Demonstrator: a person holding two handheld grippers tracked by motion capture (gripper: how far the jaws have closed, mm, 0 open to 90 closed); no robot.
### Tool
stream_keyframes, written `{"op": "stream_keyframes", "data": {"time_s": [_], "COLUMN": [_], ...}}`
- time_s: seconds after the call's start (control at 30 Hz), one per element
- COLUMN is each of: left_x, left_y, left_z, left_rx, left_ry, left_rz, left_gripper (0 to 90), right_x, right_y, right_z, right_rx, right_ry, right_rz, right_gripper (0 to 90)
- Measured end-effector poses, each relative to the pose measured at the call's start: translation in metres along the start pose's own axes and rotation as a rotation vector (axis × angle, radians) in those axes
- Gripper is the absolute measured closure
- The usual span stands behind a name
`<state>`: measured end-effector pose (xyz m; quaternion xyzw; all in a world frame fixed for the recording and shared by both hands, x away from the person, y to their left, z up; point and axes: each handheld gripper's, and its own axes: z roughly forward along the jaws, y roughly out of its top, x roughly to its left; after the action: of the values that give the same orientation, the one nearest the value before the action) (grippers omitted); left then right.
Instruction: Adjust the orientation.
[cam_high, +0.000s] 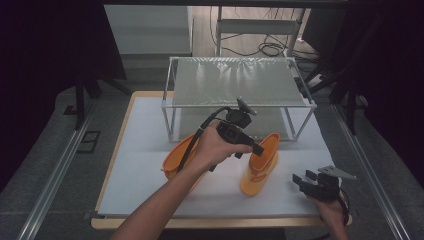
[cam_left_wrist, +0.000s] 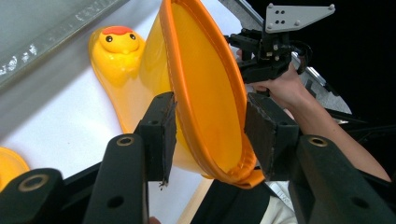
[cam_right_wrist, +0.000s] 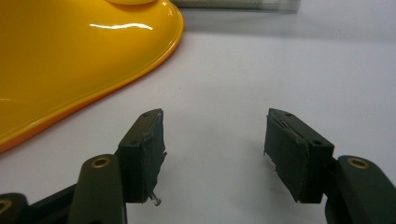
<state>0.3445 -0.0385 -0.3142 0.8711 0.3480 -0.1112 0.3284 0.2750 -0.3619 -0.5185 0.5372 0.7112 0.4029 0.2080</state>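
An orange-yellow rubber boot (cam_high: 260, 172) with a duck face on its toe (cam_left_wrist: 116, 42) stands on the white table top. My left gripper (cam_high: 256, 149) reaches in from the left at the top of its shaft. Both pads (cam_left_wrist: 161, 135) press the sides of the narrow boot mouth (cam_left_wrist: 210, 84), so the gripper (cam_left_wrist: 210, 116) is shut on the boot. A second orange boot (cam_high: 175, 155) lies on its side at the left, partly hidden by the forearm. My right gripper (cam_high: 301, 179) rests low at the front right, open (cam_right_wrist: 212, 140) and empty, beside the standing boot's glossy toe (cam_right_wrist: 70, 56).
A metal-framed shelf rack (cam_high: 240, 80) stands at the back of the table (cam_high: 145, 125), just behind the boots. The table's front edge (cam_high: 225, 220) runs close under my right hand. Dark floor and cables lie beyond.
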Motion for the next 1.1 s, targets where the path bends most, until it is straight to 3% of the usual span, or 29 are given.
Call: {"op": "stream_keyframes", "data": {"time_s": [0.4, 0.87, 1.1], "left_x": [0.005, 0.014, 0.013], "left_y": [0.018, 0.025, 0.027], "left_z": [0.024, 0.049, 0.059], "left_rx": [0.058, 0.14, 0.162], "left_ry": [0.025, 0.055, 0.103], "left_rz": [-0.026, -0.035, -0.034], "left_gripper": [54.3, 59.8, 78.4], "right_x": [-0.001, -0.003, -0.003], "right_y": [0.0, 0.0, 0.0], "right_z": [-0.001, -0.001, -0.001], "right_rx": [0.0, -0.001, -0.002], "right_ry": [0.0, -0.004, -0.007], "right_rz": [0.005, 0.011, 0.01], "right_gripper": [37.7, 37.8, 37.8]}}
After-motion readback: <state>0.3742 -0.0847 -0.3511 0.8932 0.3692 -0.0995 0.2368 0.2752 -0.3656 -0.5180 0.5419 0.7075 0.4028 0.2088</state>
